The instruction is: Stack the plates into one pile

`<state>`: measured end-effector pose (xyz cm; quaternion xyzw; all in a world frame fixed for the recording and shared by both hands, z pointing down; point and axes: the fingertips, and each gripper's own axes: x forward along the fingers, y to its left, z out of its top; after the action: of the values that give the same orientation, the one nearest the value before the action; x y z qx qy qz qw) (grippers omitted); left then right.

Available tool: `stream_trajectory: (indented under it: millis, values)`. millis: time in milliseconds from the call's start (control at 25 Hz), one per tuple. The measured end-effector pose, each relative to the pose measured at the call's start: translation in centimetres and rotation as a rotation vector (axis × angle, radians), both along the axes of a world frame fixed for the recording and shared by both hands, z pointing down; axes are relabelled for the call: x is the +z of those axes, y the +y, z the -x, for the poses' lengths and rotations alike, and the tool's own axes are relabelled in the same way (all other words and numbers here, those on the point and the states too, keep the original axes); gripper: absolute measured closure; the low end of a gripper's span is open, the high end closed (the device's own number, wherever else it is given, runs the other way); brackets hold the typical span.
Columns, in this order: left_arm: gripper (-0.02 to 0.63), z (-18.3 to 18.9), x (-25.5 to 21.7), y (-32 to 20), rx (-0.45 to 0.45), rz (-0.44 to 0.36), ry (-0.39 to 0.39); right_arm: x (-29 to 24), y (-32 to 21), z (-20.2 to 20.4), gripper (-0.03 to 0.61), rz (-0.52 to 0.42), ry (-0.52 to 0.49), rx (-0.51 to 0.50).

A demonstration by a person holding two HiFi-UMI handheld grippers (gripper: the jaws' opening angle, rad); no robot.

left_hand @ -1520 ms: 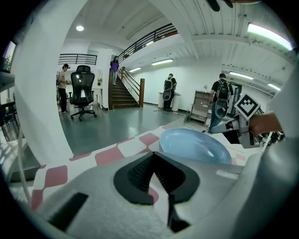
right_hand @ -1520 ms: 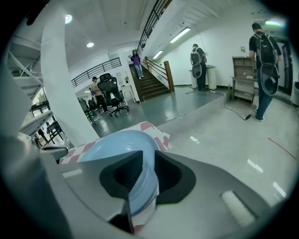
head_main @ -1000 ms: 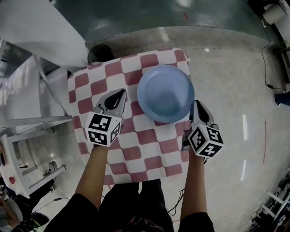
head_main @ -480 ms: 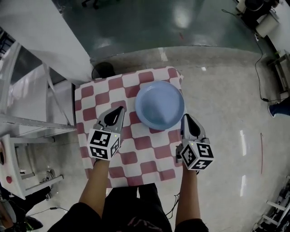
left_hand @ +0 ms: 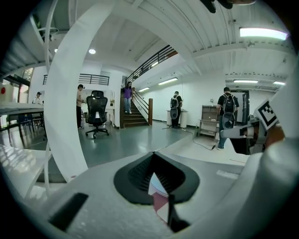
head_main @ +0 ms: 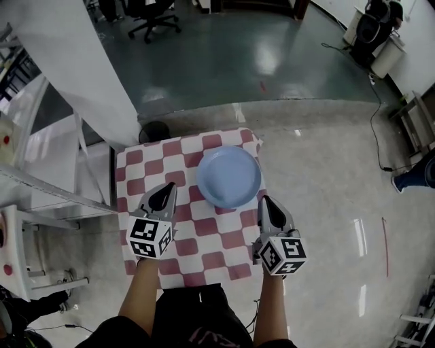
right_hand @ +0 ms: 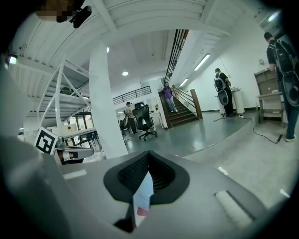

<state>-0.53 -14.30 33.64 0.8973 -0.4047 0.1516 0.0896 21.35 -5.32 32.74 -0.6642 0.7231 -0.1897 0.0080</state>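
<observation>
A blue plate [head_main: 229,175] rests on the far right part of the small table with a red-and-white checked cloth [head_main: 146,163]; I cannot tell whether more plates lie under it. My left gripper [head_main: 164,194] hangs above the cloth to the plate's left, shut and empty. Near the table's right edge, just this side of the plate, my right gripper [head_main: 266,204] is also shut and holds nothing. In the left gripper view the shut jaws [left_hand: 159,184] leave a slit showing checked cloth. A sliver of blue and red shows through the right gripper [right_hand: 144,184].
A broad white column [head_main: 81,61] rises behind the table's left corner, with a black round base [head_main: 154,130] by it. White metal shelving [head_main: 41,197] stands to the left. An office chair [head_main: 153,17] and stairs [left_hand: 131,119] are farther off, with people standing about.
Both grippers have lifted and drawn back from the plate toward the table's near side. The head view has pulled away, so the table looks smaller and more floor shows.
</observation>
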Motion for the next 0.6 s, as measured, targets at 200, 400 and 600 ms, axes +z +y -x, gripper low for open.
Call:
stream_trajectory:
  millis: [200,400,600]
  values:
    - [0.618,0.5,-2.5,1.9,-0.020,-0.047,0.012,-2.9,1.3,-0.2,0.570,-0.046,0.017,-0.015]
    - [0.617,1.2,-3.7,3.9,-0.027,-0.067,0.010,-4.6,2.8,0.0,0.569,-0.077,0.022,-0.011]
    - [0.617,1.1,-5.7,5.7,-0.014,-0.103,0.016,-5.5,4.2,0.5,0.569,-0.089,0.021,-0.021]
